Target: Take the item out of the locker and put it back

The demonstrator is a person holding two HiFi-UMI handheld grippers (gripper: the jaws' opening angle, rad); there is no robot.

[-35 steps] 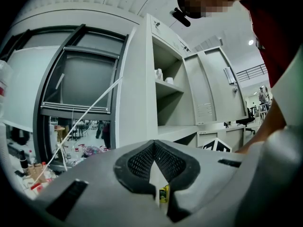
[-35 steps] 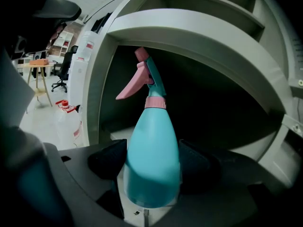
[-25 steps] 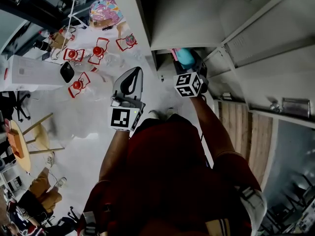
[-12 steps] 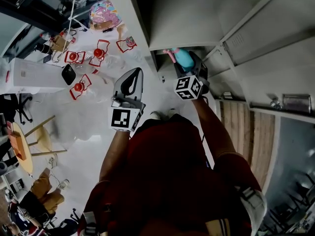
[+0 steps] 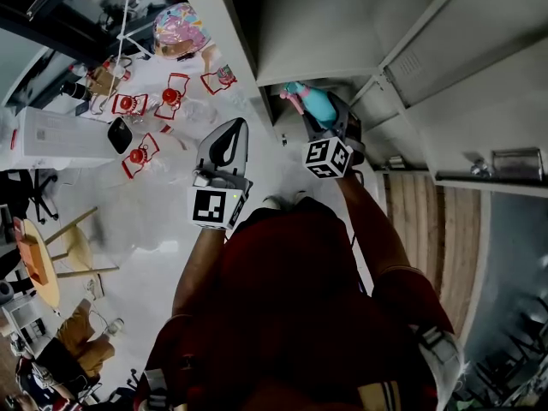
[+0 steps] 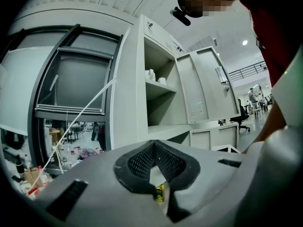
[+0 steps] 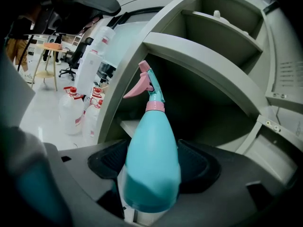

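While the locker stands open directly ahead of the right gripper, its dark lower compartment just beyond the jaws, the task reads as mid-cycle. The spray bottle is off the shelf and at the compartment mouth, so removal appears largely done and setting it back on the shelf is outstanding. Direction of travel cannot be determined.

Right gripper: jaws parted to the bottle's width, pads clamped on both sides of the teal body, pink trigger head above them.

Left gripper: jaws closed together, nothing gripped, held well to the left of the right gripper.
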